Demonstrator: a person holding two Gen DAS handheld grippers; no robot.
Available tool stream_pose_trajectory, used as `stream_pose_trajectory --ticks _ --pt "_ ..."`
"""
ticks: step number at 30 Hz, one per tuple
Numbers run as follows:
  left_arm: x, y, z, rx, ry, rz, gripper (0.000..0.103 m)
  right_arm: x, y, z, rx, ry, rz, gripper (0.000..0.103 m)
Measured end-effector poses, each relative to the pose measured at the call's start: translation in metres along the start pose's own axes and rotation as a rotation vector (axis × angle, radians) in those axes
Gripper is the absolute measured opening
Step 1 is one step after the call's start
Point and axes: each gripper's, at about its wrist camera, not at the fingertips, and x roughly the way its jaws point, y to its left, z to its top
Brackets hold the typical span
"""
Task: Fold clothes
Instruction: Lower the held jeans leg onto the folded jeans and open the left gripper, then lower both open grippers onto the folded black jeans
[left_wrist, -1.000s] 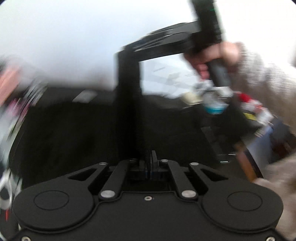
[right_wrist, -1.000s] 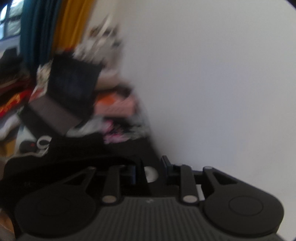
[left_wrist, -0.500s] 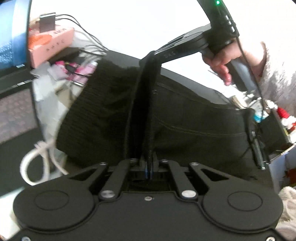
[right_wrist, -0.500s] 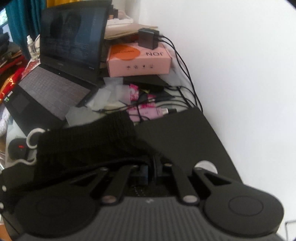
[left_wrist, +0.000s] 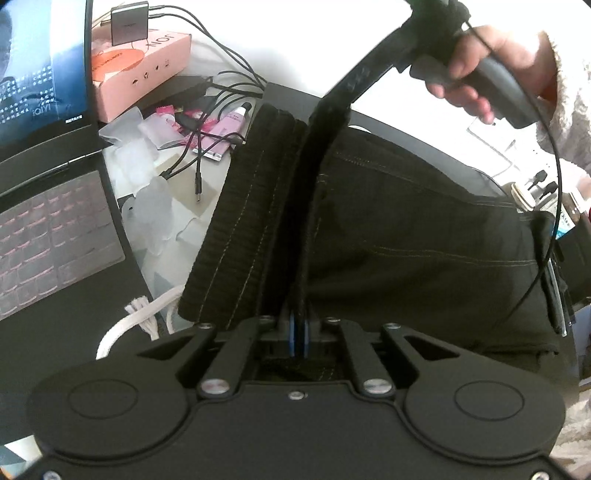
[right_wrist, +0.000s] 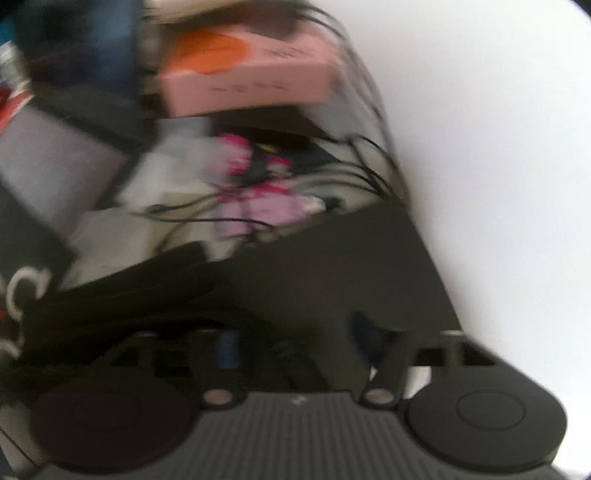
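- Black trousers (left_wrist: 406, 229) lie folded on the tabletop (left_wrist: 207, 206), right of a laptop (left_wrist: 48, 206).
- Left hand-held gripper (left_wrist: 298, 332) is clamped on a raised fabric ridge.
- Right hand-held gripper (right_wrist: 295, 347), blurred, is opening; nothing visibly pinched.
- Best practice: lower the ridge flat before releasing, keeping seams aligned.

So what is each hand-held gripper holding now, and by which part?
Left hand-held gripper pinches the black garment along a raised fold. Right hand-held gripper is opening; blurred, apparently gripping nothing.
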Motion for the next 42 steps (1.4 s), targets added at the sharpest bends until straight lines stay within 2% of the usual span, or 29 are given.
stream_pose_trajectory --ticks 2,3,4,5,7,9,11,13,15,18,20,21,22,24,27,28,30,33,36,38,40,42 --pt "-0.007 -0.002 0.004 0.005 -0.014 0.028 0.01 -0.01 -0.011 0.001 0.051 0.008 0.035 0.073" --pt "-0.012 -0.003 0.006 0.008 -0.025 0.046 0.016 -0.015 -0.015 0.002 0.075 0.008 0.051 0.073" --pt "-0.018 -0.003 0.008 0.007 -0.049 0.083 0.038 -0.025 -0.018 -0.001 0.082 -0.015 0.056 0.073" --pt "-0.024 -0.003 0.009 0.008 -0.069 0.11 0.053 -0.035 -0.02 -0.005 0.085 -0.039 0.069 0.073" --pt "-0.029 -0.001 0.013 0.015 -0.081 0.141 0.05 -0.052 -0.025 -0.013 0.096 -0.073 0.095 0.073" --pt "-0.026 -0.001 0.018 0.006 -0.065 0.16 0.049 -0.061 -0.026 -0.016 0.106 -0.076 0.084 0.075" --pt "-0.025 -0.005 0.023 0.005 -0.063 0.18 0.04 -0.059 -0.013 -0.015 0.022 -0.049 -0.007 0.087" --pt "-0.032 -0.021 0.027 0.042 -0.113 0.185 0.04 -0.054 0.0 -0.013 -0.057 -0.036 -0.08 0.087" --pt "-0.038 -0.041 0.031 0.069 -0.167 0.133 0.04 -0.046 0.0 -0.007 -0.017 -0.031 -0.07 0.087" --pt "-0.025 -0.069 0.035 0.093 -0.191 0.011 0.045 -0.035 -0.004 0.005 0.072 -0.036 -0.044 0.087" --pt "0.001 -0.077 0.036 0.08 -0.153 -0.008 0.045 -0.029 -0.006 0.01 0.13 -0.052 -0.047 0.087" --pt "0.018 -0.078 0.036 0.072 -0.118 0.019 0.044 -0.029 -0.009 0.011 0.176 -0.068 -0.027 0.086" --pt "0.031 -0.076 0.034 0.066 -0.088 0.053 0.043 -0.034 -0.013 0.011 0.217 -0.101 0.003 0.086" --pt "0.049 -0.067 0.03 0.047 -0.047 0.121 0.039 -0.056 -0.026 0.005 0.298 -0.224 0.071 0.086" --pt "0.05 -0.046 0.026 -0.035 -0.055 0.115 0.032 -0.101 -0.056 -0.017 0.391 -0.406 0.113 0.086" --pt "0.046 -0.04 0.027 -0.062 -0.062 0.102 0.032 -0.118 -0.068 -0.028 0.425 -0.461 0.12 0.087" --pt "0.037 -0.037 0.029 -0.079 -0.083 0.1 0.032 -0.146 -0.09 -0.063 0.446 -0.515 0.161 0.087" --pt "0.021 -0.044 0.03 -0.076 -0.123 0.077 0.04 -0.177 -0.112 -0.147 0.4 -0.54 0.183 0.087" --pt "0.006 -0.063 0.022 -0.033 -0.165 0.031 0.047 -0.188 -0.116 -0.259 0.365 -0.496 0.057 0.089" --pt "0.006 -0.075 0.014 0.009 -0.176 0.023 0.051 -0.183 -0.108 -0.328 0.432 -0.426 -0.064 0.089" --pt "0.013 -0.088 0.004 0.059 -0.162 0.051 0.051 -0.175 -0.094 -0.399 0.524 -0.359 -0.19 0.089" --pt "0.028 -0.094 0.0 0.077 -0.11 0.068 0.052 -0.167 -0.063 -0.457 0.564 -0.329 -0.288 0.089"
